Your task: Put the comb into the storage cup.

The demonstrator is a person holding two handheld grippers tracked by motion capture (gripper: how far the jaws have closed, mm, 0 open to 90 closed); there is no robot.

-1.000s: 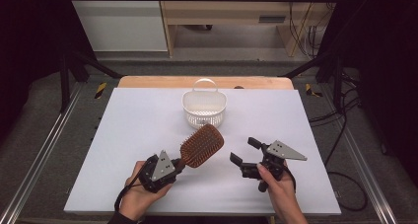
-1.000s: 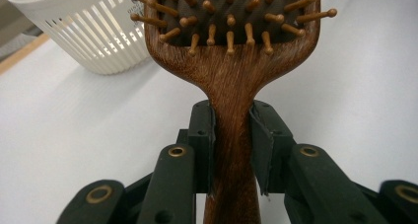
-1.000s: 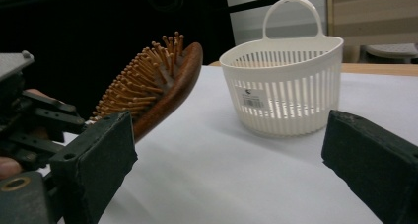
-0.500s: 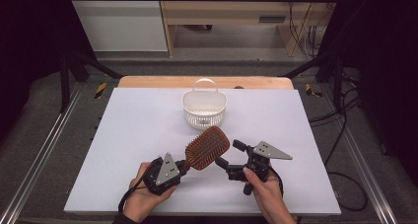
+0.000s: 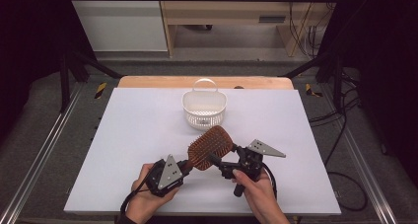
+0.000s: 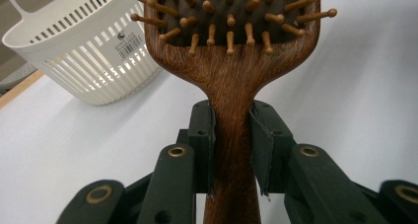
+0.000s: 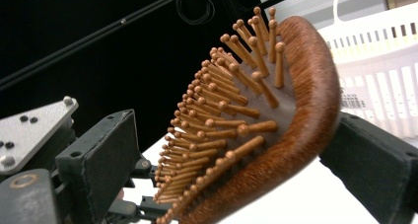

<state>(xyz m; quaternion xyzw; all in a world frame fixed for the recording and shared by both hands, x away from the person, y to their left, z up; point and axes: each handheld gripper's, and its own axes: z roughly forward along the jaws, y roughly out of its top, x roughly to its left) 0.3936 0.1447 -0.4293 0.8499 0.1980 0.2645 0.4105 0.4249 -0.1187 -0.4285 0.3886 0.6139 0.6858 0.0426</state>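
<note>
text: none legible | basket (image 6: 93, 51): barcode sticker, print too small to read

Black grippers (image 5: 204, 161) bear grey 3-cornered plates, trailing cables.

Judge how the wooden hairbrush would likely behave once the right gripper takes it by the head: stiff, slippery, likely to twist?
The wooden hairbrush looks rigid, so probably no flex. Its rounded, polished back may slip on a flat pad. The bristle pins would likely give unevenly, so it might twist when the left gripper releases the handle.
</note>
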